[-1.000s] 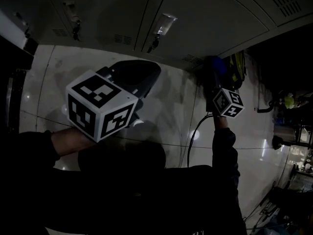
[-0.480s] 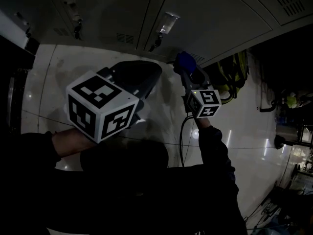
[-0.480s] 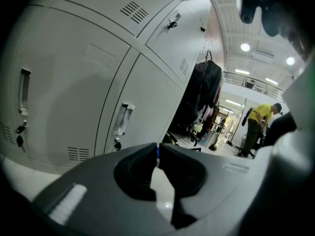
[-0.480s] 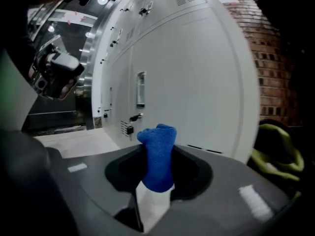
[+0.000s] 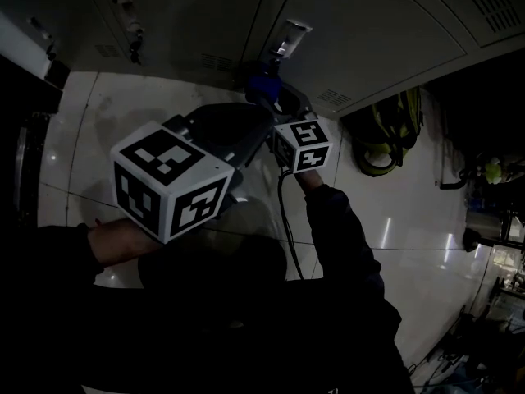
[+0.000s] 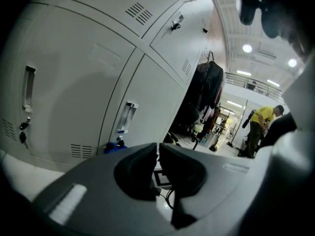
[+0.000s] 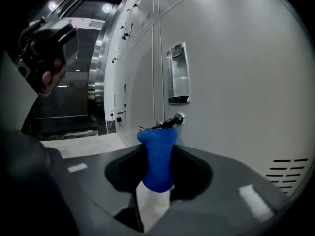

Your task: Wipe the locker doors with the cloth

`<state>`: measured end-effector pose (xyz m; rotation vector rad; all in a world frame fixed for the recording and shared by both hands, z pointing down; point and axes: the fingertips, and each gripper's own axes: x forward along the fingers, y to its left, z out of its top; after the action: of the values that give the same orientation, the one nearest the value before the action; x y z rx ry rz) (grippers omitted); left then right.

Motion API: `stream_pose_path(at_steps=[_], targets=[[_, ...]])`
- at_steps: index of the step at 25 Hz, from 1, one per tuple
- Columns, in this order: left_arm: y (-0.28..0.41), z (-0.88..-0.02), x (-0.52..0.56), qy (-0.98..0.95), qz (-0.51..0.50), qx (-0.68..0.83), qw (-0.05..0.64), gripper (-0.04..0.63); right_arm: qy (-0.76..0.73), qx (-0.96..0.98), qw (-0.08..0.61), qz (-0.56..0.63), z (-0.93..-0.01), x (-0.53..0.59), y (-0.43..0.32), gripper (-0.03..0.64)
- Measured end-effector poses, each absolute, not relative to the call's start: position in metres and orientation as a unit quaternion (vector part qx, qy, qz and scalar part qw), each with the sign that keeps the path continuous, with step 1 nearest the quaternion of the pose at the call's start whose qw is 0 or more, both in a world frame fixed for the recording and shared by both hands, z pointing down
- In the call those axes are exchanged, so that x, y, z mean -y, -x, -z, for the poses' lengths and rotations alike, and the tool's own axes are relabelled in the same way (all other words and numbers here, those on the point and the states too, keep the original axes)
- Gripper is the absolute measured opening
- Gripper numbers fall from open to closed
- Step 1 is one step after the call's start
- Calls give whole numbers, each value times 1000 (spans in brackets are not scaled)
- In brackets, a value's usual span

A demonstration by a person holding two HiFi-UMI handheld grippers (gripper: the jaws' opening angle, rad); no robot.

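Observation:
A blue cloth [image 7: 156, 168] stands pinched upright between the jaws of my right gripper [image 7: 158, 149], close to a grey locker door [image 7: 231, 82]. That door has a recessed metal handle [image 7: 178, 73] and a key [image 7: 170, 121] in its lock just beyond the cloth. In the head view the right gripper [image 5: 267, 94] holds the cloth [image 5: 261, 84] low on the lockers, under the handle [image 5: 287, 38]. My left gripper [image 5: 256, 123] hovers just left of it, jaws shut on nothing. From the left gripper view [image 6: 158, 149] the cloth [image 6: 114, 146] shows by the door's foot.
A row of grey locker doors [image 5: 180, 23] runs along the top over a glossy pale floor [image 5: 90, 130]. A yellow-green backpack [image 5: 381, 142] lies at the lockers' right end. Dark garments [image 6: 206, 90] hang beyond, and a person in yellow [image 6: 262, 123] stands far off.
My right gripper has carried the blue cloth leftward along the lockers, from beside the backpack to under the door handle. The left gripper has stayed put.

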<state>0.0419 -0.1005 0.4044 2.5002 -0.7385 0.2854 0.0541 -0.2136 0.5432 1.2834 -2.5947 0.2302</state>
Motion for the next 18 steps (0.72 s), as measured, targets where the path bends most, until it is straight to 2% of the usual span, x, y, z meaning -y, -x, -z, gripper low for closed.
stream_pose_path(at_steps=[6, 18], targets=[[-41, -407, 101, -920, -108, 273, 259, 0, -463, 874, 104, -104, -552, 223, -70, 123], [-48, -413, 101, -921, -115, 270, 258, 0, -528, 833, 127, -104, -569, 208, -192, 123]])
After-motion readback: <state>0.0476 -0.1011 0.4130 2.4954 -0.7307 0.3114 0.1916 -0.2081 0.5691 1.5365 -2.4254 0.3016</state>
